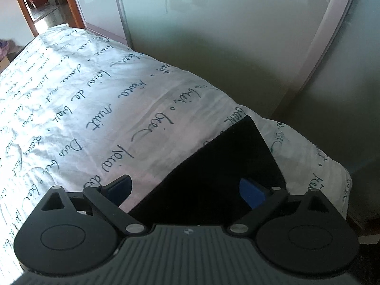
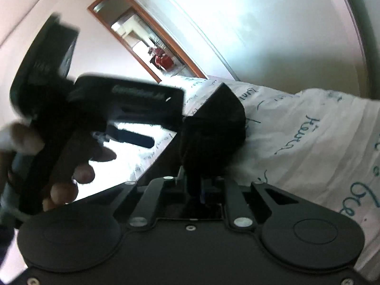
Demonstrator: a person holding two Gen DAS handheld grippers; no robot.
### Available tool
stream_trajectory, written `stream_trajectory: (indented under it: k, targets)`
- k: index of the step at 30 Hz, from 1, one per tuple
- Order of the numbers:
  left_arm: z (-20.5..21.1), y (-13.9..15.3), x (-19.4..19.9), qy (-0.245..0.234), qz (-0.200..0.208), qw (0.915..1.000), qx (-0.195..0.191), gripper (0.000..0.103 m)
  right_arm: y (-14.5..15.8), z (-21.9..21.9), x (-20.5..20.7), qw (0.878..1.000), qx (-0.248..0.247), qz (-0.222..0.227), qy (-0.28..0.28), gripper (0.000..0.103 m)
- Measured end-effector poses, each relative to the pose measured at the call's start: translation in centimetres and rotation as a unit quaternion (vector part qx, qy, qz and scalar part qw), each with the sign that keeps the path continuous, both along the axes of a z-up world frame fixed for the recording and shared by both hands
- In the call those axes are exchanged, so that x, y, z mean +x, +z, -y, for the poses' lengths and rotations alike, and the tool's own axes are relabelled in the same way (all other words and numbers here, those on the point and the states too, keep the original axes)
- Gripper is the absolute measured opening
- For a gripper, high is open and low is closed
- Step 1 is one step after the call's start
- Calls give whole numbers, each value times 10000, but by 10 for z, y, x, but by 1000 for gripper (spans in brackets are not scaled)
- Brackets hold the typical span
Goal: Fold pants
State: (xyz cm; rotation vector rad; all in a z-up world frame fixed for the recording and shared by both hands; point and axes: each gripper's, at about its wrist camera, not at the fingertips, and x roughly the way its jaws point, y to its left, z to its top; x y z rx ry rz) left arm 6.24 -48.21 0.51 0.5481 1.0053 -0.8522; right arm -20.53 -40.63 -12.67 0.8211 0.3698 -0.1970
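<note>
The black pants [image 1: 220, 166] lie as a flat folded panel on the bed, one corner pointing toward the wardrobe. My left gripper [image 1: 186, 190] hovers over their near part, open, with its blue pads [image 1: 251, 192] wide apart and not pressing the cloth. In the right wrist view my right gripper [image 2: 198, 185] has its fingers drawn close together on a bunched fold of the pants [image 2: 213, 128], which stands up from the bed. This view is tilted and blurred.
The bed cover [image 1: 83, 90] is white with blue script. Frosted sliding wardrobe doors [image 1: 213, 23] stand close behind the bed. A wooden doorway [image 1: 35, 2] opens at the far left. A person's hand [image 2: 71, 178] holds the other gripper's handle [image 2: 123, 99] at the left of the right wrist view.
</note>
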Motion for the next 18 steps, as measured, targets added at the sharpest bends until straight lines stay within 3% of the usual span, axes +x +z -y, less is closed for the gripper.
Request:
stream_trajectory:
  k: [3,7,14,18]
  targets:
    - [-3,4,3,30,7,10000,-31,98,-9,14,-5,9973,662,139,-293,16]
    - [-5,9,5,79,38,9999,-75,98,-13,23,-4,9961,775,-29,-429,18]
    - [-7,15,3,92,96,9999,-68,98,8,13,5,9973,14,-582,-454,37]
    - [-6,12,6,139,63,9999,-69,98,14,11,-2,9976,-84,-459,-521,38]
